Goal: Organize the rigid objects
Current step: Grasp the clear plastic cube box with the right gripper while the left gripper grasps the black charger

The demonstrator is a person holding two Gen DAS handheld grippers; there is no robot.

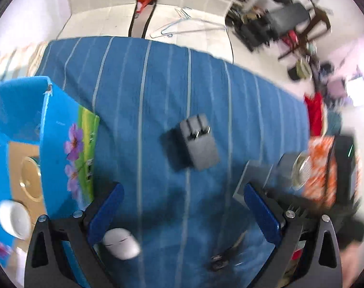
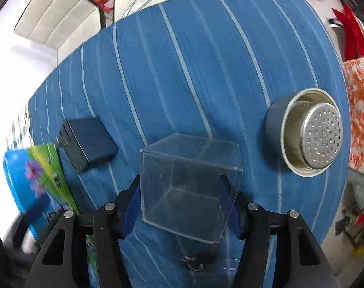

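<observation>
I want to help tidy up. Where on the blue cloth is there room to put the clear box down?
The widest bare patch is the far half of the striped cloth, beyond the clear box, the charger and the metal cup. It is crowded near the storage bin, the white case and the clip.

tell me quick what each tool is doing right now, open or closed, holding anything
Left tool: open, holding nothing.
Right tool: closed on the clear plastic box.
</observation>
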